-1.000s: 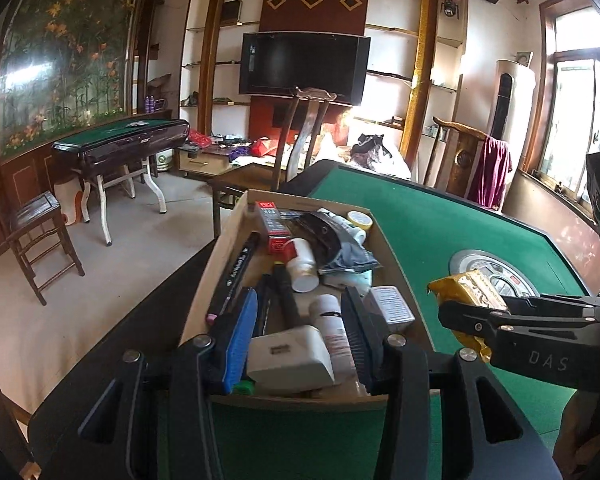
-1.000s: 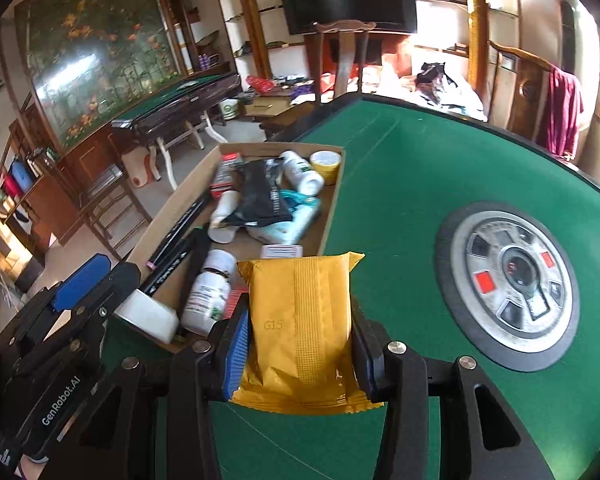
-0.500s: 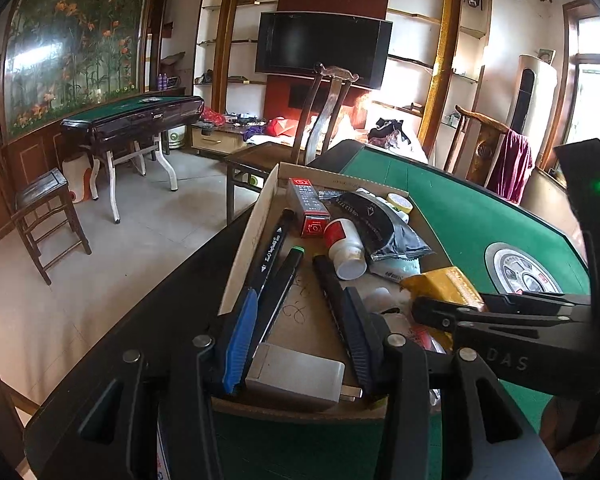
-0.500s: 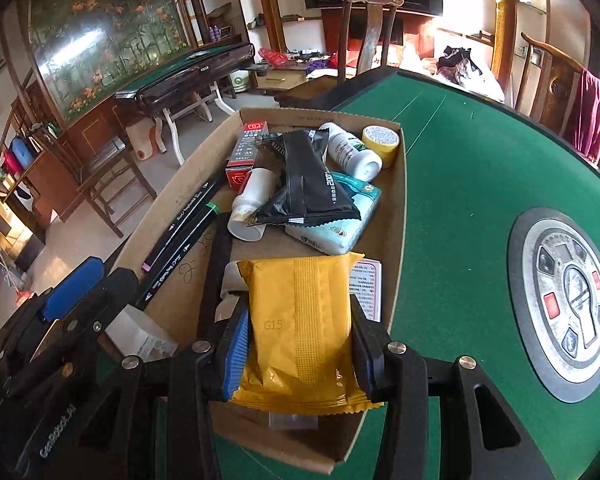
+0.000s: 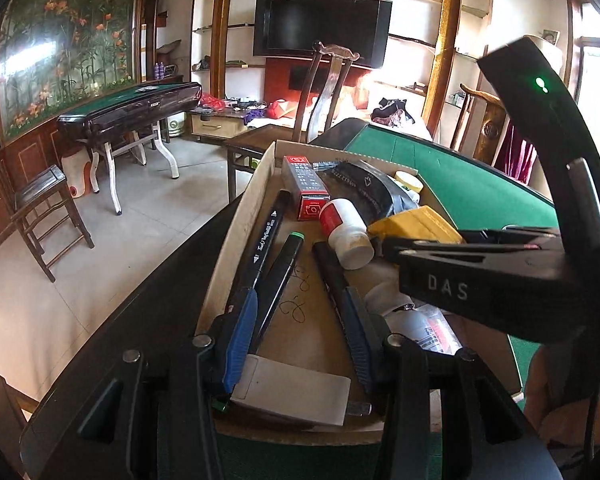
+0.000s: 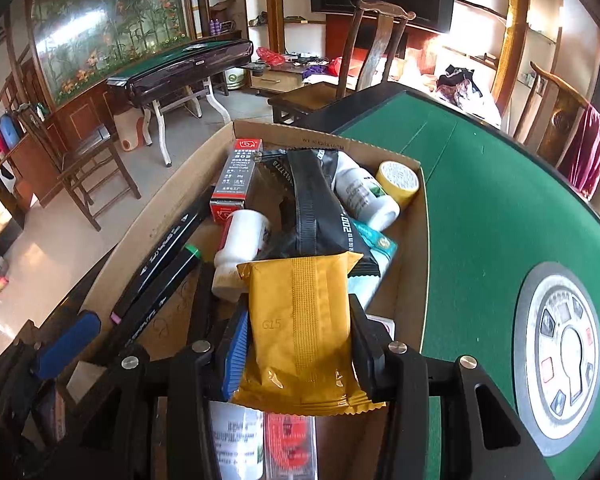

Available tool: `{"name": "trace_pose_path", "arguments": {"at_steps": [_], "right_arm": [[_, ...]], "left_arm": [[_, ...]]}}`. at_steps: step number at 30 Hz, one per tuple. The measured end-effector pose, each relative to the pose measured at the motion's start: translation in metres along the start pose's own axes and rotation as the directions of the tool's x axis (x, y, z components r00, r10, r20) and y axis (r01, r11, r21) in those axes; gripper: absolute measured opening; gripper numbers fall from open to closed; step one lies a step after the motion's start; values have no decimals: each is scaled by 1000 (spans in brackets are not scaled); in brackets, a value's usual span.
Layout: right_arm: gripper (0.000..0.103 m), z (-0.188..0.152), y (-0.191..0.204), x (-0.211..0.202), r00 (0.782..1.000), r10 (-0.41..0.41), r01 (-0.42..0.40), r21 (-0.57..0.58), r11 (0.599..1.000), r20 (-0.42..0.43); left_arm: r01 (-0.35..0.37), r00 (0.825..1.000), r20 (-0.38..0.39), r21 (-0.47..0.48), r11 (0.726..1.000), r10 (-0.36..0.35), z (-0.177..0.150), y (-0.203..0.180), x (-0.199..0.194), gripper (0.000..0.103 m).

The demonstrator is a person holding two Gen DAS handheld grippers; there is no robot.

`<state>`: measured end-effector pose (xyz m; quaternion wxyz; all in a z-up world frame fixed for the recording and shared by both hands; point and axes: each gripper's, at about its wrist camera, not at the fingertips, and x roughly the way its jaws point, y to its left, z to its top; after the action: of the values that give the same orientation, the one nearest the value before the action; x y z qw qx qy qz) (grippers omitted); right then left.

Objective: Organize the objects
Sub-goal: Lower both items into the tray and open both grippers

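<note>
1. Packet (image 6: 300,320), yellow foil, sealed, crimped ends, stamped "G15"; held over the box (image 6: 410,248) on the green table (image 6: 480,208).
2. Handling, judged: light, soft, slippery, crushable; grip across the flat middle.
3. Right gripper (image 6: 298,344): jaws clamped on packet sides.
4. Left gripper (image 5: 296,344): jaws on a white carton (image 5: 292,394).

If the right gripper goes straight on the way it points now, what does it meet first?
The right gripper, shut on the yellow packet, points down into the cardboard box. It would probably first meet the black pouch or the white bottle beside it; depth is unclear.
</note>
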<state>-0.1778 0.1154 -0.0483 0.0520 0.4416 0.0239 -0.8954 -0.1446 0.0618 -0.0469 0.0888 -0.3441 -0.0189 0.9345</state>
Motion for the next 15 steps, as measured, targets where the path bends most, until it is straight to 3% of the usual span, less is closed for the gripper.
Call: {"name": "trace_pose_path", "arguments": {"at_steps": [15], "right_arm": [[55,-3,-2,9,1000,8,-9,-21,1000,-13]], "left_arm": [[-19,1000,10,0,1000,19,0,-2,2,43]]}}
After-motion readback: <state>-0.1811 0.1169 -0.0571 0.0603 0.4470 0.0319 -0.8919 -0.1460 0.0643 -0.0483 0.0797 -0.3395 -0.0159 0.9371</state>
